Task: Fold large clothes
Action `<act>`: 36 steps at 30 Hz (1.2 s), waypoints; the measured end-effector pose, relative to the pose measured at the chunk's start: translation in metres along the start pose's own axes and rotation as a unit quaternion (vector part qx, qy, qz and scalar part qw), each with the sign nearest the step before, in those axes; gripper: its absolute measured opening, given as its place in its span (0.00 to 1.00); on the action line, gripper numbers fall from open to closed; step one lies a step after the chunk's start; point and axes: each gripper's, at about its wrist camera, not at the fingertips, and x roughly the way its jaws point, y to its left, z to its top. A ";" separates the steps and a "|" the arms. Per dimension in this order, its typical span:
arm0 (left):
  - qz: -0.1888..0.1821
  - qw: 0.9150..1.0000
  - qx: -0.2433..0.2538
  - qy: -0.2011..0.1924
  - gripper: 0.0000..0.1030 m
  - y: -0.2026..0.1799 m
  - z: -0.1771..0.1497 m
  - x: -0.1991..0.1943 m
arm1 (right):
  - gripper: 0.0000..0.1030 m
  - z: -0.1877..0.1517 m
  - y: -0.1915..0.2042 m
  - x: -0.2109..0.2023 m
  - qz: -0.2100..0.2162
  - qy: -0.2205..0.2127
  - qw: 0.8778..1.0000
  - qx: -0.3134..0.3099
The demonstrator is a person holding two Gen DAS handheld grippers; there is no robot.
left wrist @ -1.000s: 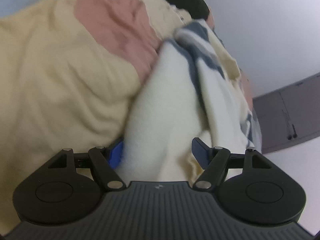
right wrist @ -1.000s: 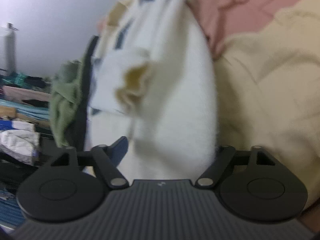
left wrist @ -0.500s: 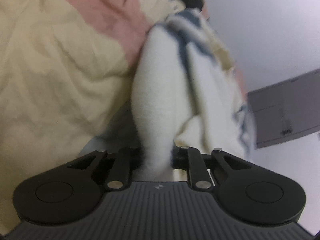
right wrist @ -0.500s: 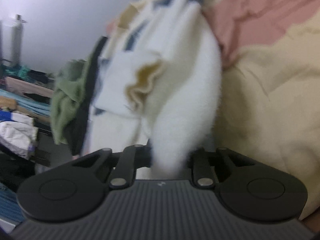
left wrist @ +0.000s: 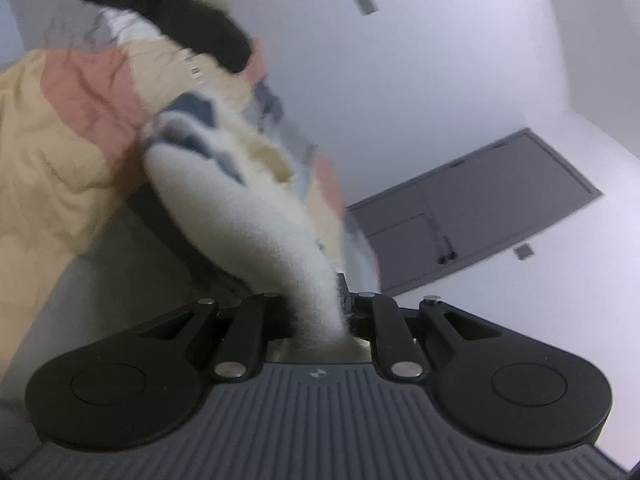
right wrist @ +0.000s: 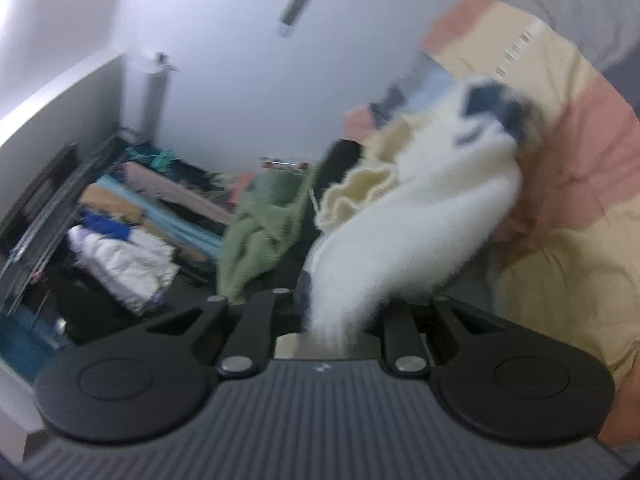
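A fluffy white sweater with dark blue patches and a cream lining is held up off the bed. My left gripper is shut on one white edge of it. My right gripper is shut on another white edge of the same sweater. The fabric stretches away from both grippers toward the bed. Both views are blurred by motion. The fingertips are hidden by the fabric.
A yellow and pink quilt covers the bed and also shows in the right wrist view. A green garment and a black one lie at the bed's edge. Piled clothes fill the floor. A grey door stands behind.
Both grippers went from open around the sweater to shut on it. They have since lifted it up and away from the quilt, so the room's walls fill the views.
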 end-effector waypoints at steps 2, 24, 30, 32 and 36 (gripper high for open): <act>-0.024 1.000 -0.010 -0.003 0.15 -0.010 -0.008 -0.019 | 0.18 -0.001 0.013 -0.014 0.019 -0.005 1.000 -0.013; -0.025 0.998 0.055 -0.036 0.17 -0.026 0.042 0.010 | 0.21 0.035 0.029 0.004 -0.017 -0.063 0.998 -0.002; 0.004 0.998 0.059 -0.021 0.17 -0.014 0.117 0.108 | 0.21 0.088 0.015 0.082 -0.072 -0.097 0.993 -0.007; 0.020 0.998 0.056 -0.013 0.17 0.001 0.136 0.139 | 0.21 0.099 0.001 0.109 -0.090 -0.097 0.991 -0.005; 0.044 0.997 0.059 0.002 0.17 0.034 0.152 0.190 | 0.21 0.110 -0.042 0.151 -0.109 -0.089 0.990 0.018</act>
